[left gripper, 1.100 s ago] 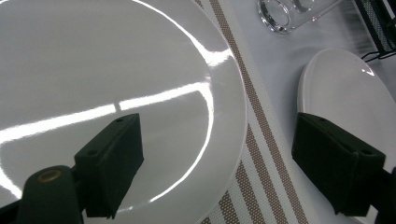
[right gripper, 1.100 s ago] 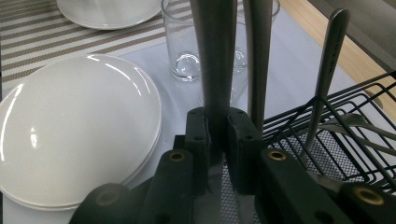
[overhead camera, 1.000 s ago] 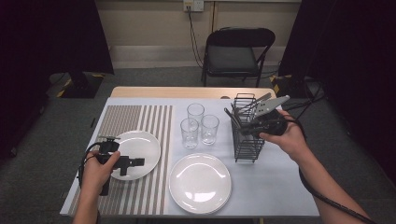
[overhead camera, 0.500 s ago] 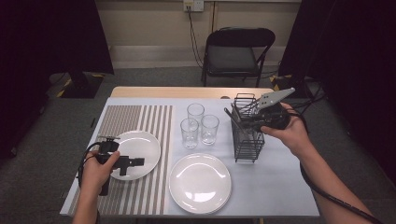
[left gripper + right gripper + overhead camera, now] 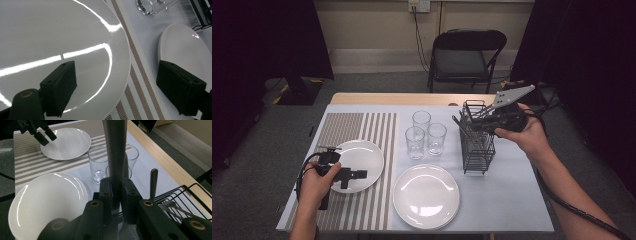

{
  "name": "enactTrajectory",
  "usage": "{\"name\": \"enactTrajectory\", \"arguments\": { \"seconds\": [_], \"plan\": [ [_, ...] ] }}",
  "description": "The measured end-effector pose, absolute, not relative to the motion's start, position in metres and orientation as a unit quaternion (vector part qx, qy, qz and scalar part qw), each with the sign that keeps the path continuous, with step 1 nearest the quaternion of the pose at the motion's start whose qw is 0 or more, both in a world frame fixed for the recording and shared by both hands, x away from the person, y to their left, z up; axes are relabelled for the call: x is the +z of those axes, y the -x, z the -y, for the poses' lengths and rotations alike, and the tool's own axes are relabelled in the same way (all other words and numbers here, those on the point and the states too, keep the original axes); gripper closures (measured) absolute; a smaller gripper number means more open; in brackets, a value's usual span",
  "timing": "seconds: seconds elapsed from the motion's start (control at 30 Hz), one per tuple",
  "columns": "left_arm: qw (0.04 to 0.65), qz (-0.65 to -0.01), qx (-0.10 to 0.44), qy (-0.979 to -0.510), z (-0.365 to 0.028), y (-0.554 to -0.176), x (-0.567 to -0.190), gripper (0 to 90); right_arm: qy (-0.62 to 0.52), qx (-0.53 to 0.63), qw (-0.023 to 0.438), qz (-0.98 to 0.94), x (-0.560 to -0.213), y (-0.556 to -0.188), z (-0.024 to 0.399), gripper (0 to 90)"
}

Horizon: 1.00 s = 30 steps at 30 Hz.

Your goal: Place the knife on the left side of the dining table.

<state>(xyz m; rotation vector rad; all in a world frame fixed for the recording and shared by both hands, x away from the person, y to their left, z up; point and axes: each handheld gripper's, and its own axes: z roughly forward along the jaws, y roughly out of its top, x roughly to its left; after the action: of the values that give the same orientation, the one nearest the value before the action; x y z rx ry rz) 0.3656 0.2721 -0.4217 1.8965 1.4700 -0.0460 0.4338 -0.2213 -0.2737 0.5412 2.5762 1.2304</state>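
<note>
Right gripper (image 5: 115, 192): we see jaws clamped on 1 utensil handle (image 5: 114, 150), above the wire caddy (image 5: 477, 147), right of frame.
Left gripper (image 5: 120, 82): we see jaws wide apart, holding nothing, over the plate (image 5: 50, 30), lower left.

The plates (image 5: 426, 196) look like glossy white ceramic. The glasses (image 5: 415, 142) are clear and smooth. The rack (image 5: 477, 145) is thin black wire. The utensil (image 5: 115, 157) is dull grey metal. The mat (image 5: 362, 210) is woven, matt cloth. The table (image 5: 402, 99) edge looks like pale wood.
</note>
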Motion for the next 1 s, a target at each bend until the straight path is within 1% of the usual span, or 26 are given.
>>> {"name": "enactTrajectory", "arguments": {
  "seconds": [1.0],
  "plan": [
    [0.363, -0.567, -0.021, -0.739, -0.272, -0.365, -0.421, 16.3, -0.174, 0.437, 0.118, -0.874, -0.234, -0.435, 0.208, 80.7]
  ]
}}
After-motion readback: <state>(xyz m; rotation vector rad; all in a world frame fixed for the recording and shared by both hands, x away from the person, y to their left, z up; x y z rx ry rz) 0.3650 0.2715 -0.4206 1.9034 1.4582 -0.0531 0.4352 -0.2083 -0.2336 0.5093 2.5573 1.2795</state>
